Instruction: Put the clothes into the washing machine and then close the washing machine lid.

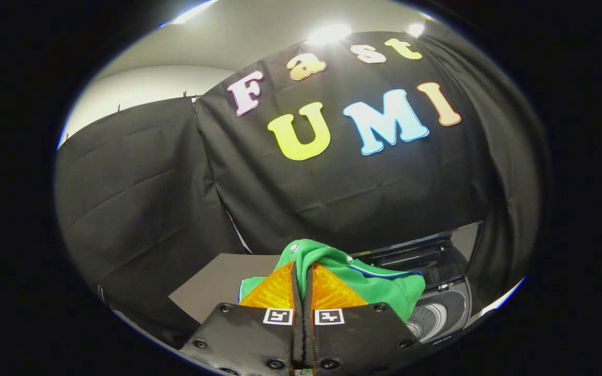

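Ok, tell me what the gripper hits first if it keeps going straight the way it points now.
The gripper is shut on the green garment, which would travel with it. Past that cloth, the line seems to run over the grey surface to the black cloth wall; depth is unclear. The washing machine sits off to the right.

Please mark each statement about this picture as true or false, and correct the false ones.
1. The gripper is shut on the green garment. True.
2. The washing machine has its lid closed. False: the lid stands raised, and the drum is visible below it.
3. The garment already lies inside the drum. False: it hangs from the fingers, beside and above the opening.
4. The garment has white and blue trim. True.
5. A grey table lies beyond the fingers. True.
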{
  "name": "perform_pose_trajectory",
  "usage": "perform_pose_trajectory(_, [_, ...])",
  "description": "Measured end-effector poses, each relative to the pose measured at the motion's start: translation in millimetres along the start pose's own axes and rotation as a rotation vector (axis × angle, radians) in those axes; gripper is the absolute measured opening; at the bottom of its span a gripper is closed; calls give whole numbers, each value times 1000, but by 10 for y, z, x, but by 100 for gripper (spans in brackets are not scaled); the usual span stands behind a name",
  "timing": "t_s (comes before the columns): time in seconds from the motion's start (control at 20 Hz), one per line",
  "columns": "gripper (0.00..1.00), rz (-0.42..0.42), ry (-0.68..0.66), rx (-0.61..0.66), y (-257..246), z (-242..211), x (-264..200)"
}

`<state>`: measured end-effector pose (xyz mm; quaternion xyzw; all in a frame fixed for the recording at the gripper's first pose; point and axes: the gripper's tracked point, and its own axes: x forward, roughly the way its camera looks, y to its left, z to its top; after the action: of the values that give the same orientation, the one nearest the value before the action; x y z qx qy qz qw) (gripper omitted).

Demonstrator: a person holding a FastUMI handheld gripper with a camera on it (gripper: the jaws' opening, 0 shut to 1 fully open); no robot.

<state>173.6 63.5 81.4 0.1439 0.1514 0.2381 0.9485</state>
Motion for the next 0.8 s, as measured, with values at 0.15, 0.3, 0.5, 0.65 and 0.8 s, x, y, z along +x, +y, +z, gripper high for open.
perform_pose_trajectory(0.15, [1, -38, -5, -13, -247, 31, -90])
perform_pose_trajectory(0.3, [1, -71, -6, -20, -479, 33, -164])
perform_pose_trajectory(0.5, [2, -96, 14, -12, -722, -66, -188])
perform_pose_trajectory(0.65, [2, -120, 42, -21, -906, -213, -168])
perform_pose_trajectory(0.8, [1, -140, 84, -35, -1067, -414, -109])
